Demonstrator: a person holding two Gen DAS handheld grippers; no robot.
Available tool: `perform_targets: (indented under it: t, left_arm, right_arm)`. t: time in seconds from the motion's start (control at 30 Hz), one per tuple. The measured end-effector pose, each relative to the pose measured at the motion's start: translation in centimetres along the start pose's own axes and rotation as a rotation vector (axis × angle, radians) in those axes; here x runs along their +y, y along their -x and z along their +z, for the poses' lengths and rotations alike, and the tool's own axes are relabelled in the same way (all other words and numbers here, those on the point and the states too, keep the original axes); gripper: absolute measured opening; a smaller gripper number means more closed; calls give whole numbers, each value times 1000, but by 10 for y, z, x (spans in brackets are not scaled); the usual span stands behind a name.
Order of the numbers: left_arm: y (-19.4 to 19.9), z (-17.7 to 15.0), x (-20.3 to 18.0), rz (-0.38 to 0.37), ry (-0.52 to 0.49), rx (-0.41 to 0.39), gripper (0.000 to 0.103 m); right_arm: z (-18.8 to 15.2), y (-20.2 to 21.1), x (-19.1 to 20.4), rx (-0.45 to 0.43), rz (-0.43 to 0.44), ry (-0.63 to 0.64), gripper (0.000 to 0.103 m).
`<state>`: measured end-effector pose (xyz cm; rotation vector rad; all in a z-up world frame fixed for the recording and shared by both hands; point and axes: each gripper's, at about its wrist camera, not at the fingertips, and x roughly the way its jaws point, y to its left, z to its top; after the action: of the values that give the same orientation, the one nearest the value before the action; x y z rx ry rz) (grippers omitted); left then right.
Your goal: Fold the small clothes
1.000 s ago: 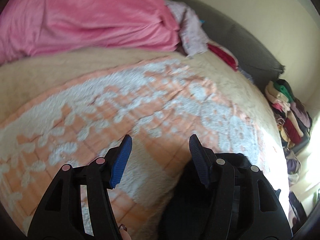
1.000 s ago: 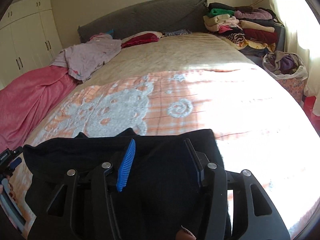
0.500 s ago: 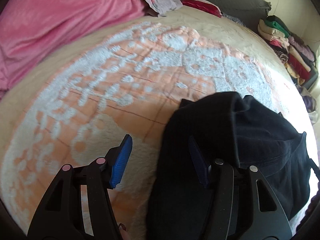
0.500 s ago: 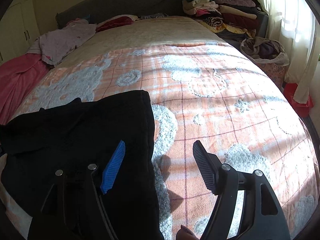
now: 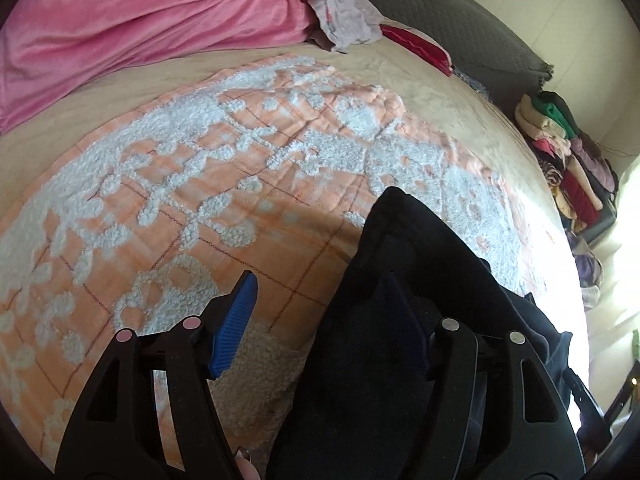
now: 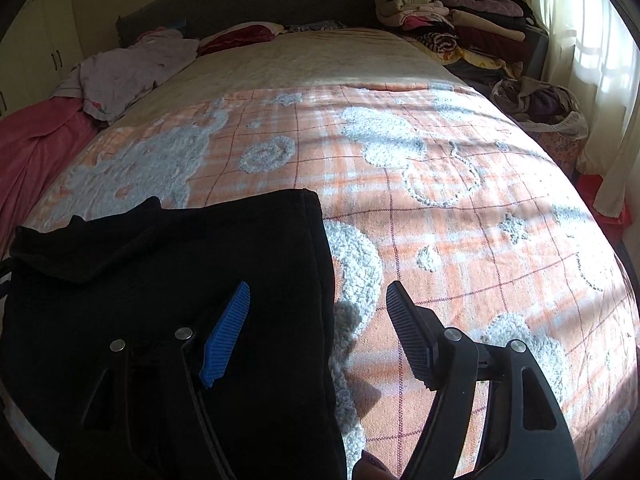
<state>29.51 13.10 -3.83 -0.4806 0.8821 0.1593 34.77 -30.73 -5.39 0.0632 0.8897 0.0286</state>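
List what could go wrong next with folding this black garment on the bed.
1. Both the left gripper and the right gripper are open and straddle an edge of the black garment; closing could also pinch the fluffy orange blanket underneath.
2. The garment lies rumpled, with an uneven far edge, so a fold made now would likely come out crooked.
3. Black fingers over black cloth make the left grip hard to judge.
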Motion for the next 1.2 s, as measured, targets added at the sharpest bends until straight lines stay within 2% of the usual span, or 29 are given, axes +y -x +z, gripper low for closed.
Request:
perform_targets:
  t: [0.13, 0.17, 0.2, 0.27, 0.33, 0.37, 0.4, 0.6, 0.7, 0.77, 0.83, 0.93, 0.97, 1.0, 1.07, 1.2]
  left_arm:
    - [-13, -5, -6, -29, -43, 46, 60]
    - [-16, -8, -7, -33, -50, 51, 58]
    - [-18, -9, -8, -32, -61, 51, 54]
    - [-18, -12, -14, -43, -96, 43, 26]
    - [-14, -13, -24, -36, -155, 26, 13]
    - [-11, -14, -30, -17, -196, 10, 9]
    - [-8, -14, -33, -12, -216, 0, 8]
    - [11, -1, -19, -73, -126, -84, 4]
    - [17, 2, -17, -69, -107, -124, 4]
    - [9, 0, -14, -29, -107, -97, 4]
    - [-7, -3, -9, 7, -94, -25, 5]
    - [-15, -5, 0, 15, -57, 19, 17]
    - [-12, -4, 1, 11, -54, 14, 24]
    - [-8, -4, 2, 2, -54, 5, 28]
    - [0, -3, 0, -16, -68, -1, 35]
    - [15, -10, 0, -23, -87, -6, 46]
  right_arm:
    - [7, -11, 6, 21, 23, 15, 69]
    - [8, -14, 7, 27, 37, 17, 59]
    - [8, -16, 7, 29, 54, 17, 42]
    - [9, -16, 8, 22, 70, 12, 28]
    - [9, -11, 5, -1, 64, -3, 17]
    - [9, -8, 1, -12, 74, -20, 10]
    - [10, -3, -3, -26, 92, -45, 9]
    - [16, 16, -29, -127, 155, -170, 8]
    - [15, 6, -36, -106, 140, -214, 8]
    - [11, -9, -31, -48, 93, -194, 8]
    - [5, -18, -25, -12, 63, -182, 10]
    - [4, -13, -24, -16, 49, -179, 23]
    - [2, -11, -25, -12, 44, -179, 34]
    - [0, -8, -26, -6, 50, -179, 39]
    - [-6, -1, -29, 3, 69, -174, 46]
    - [-25, 22, -37, -6, 116, -182, 50]
